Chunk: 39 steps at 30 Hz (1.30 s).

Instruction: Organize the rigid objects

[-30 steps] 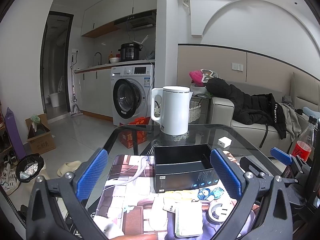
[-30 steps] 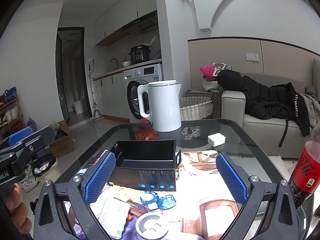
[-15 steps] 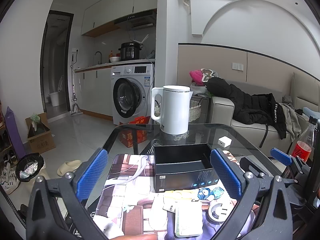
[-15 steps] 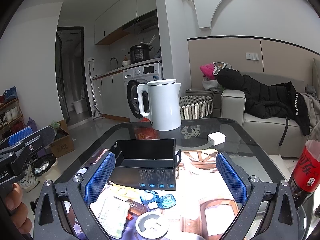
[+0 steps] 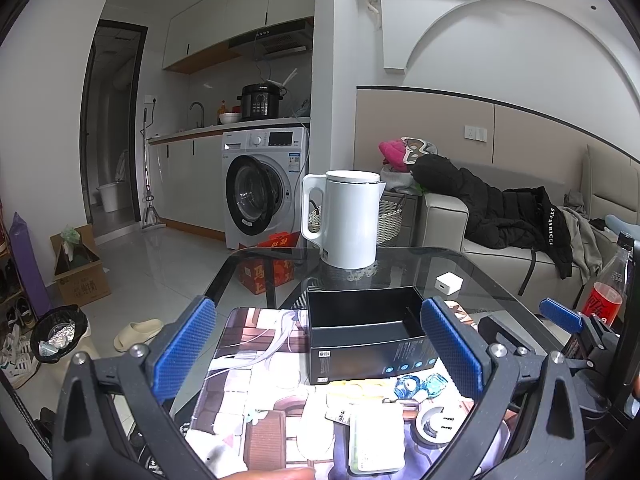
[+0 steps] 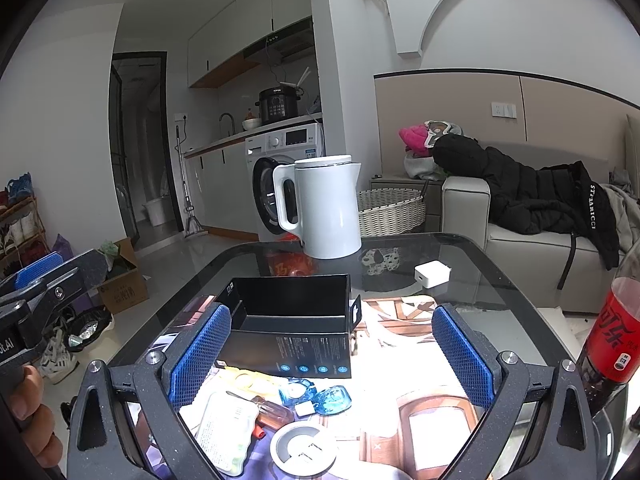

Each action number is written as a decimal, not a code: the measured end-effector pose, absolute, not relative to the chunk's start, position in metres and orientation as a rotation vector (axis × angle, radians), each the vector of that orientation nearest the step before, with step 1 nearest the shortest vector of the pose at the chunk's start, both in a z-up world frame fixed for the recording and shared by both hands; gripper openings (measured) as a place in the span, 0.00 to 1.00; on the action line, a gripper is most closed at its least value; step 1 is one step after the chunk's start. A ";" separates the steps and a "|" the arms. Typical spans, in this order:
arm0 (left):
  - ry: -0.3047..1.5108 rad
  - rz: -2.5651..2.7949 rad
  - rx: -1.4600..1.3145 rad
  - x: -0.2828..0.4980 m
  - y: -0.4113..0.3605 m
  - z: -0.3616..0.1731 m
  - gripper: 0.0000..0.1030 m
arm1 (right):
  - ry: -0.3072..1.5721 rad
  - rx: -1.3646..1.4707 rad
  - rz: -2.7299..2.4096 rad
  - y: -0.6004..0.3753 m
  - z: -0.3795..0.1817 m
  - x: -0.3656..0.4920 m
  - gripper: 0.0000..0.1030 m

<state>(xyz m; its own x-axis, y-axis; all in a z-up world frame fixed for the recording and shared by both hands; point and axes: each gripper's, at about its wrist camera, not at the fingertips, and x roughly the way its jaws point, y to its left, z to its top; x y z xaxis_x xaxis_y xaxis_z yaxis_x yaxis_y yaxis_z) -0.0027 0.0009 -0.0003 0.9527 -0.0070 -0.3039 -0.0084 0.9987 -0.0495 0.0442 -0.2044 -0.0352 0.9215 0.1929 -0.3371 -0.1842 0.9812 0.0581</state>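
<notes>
The left gripper (image 5: pixel 320 354) was wide open and held nothing. The right gripper (image 6: pixel 330 354) was wide open too, with nothing in it. Both hung above the dark glass table (image 6: pixel 500 276).

The open black cardboard box (image 6: pixel 292 320) sat in the middle of the table. Just in front of it lay a pile of small things: a blue see-through plastic piece (image 6: pixel 334 398), a round white tape roll (image 6: pixel 304 450) and a flat white packet (image 6: pixel 224 436). The gripper arms hid parts of the pile, so some bits were hard to make out.

The tall white kettle (image 6: pixel 324 208) stood behind the box. The red soda bottle (image 6: pixel 612 336) was cut off at the right edge.
</notes>
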 end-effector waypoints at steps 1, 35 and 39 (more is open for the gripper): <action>0.309 0.002 -0.049 -0.002 0.001 0.000 1.00 | 0.349 0.025 0.193 -0.205 -0.036 0.045 0.99; 0.311 -0.010 -0.061 -0.004 0.001 0.003 1.00 | 0.358 0.025 0.191 -0.203 -0.039 0.046 1.00; 0.313 -0.010 -0.059 -0.003 0.001 0.003 1.00 | 0.364 0.025 0.192 -0.203 -0.042 0.045 0.99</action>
